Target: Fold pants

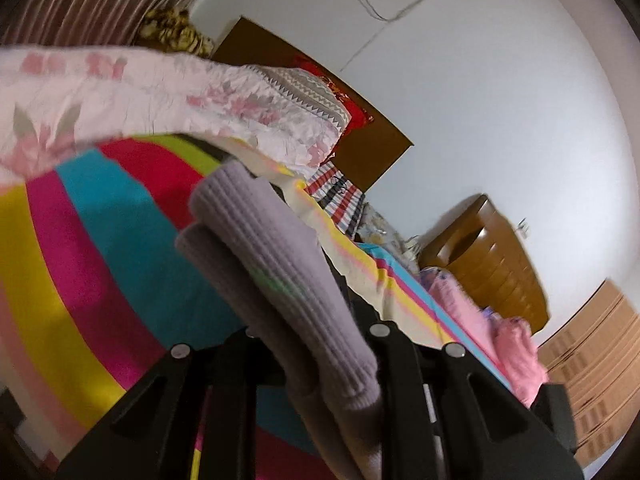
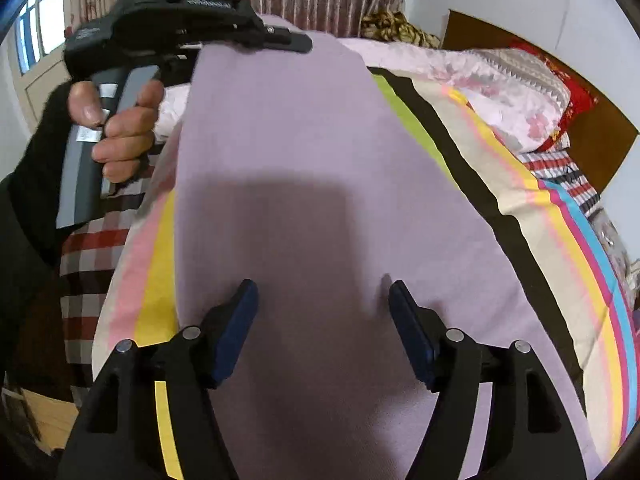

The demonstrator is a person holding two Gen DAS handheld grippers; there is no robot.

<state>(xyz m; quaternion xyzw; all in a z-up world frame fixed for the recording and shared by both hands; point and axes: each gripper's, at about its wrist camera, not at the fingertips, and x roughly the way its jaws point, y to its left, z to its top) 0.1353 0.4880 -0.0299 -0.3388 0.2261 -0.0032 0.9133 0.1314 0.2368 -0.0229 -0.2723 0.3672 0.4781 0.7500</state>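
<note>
Left gripper pinches a ribbed end of the lilac pants and lifts it; right gripper hovers with jaws spread over the cloth on the bed.

I'd carry the lifted end straight across toward the near end, keeping it taut and square, right side pinning the cloth. Hard to tell: left fingertips are buried in cloth, pants' near end is cut off, and whether right jaws touch fabric.
</note>
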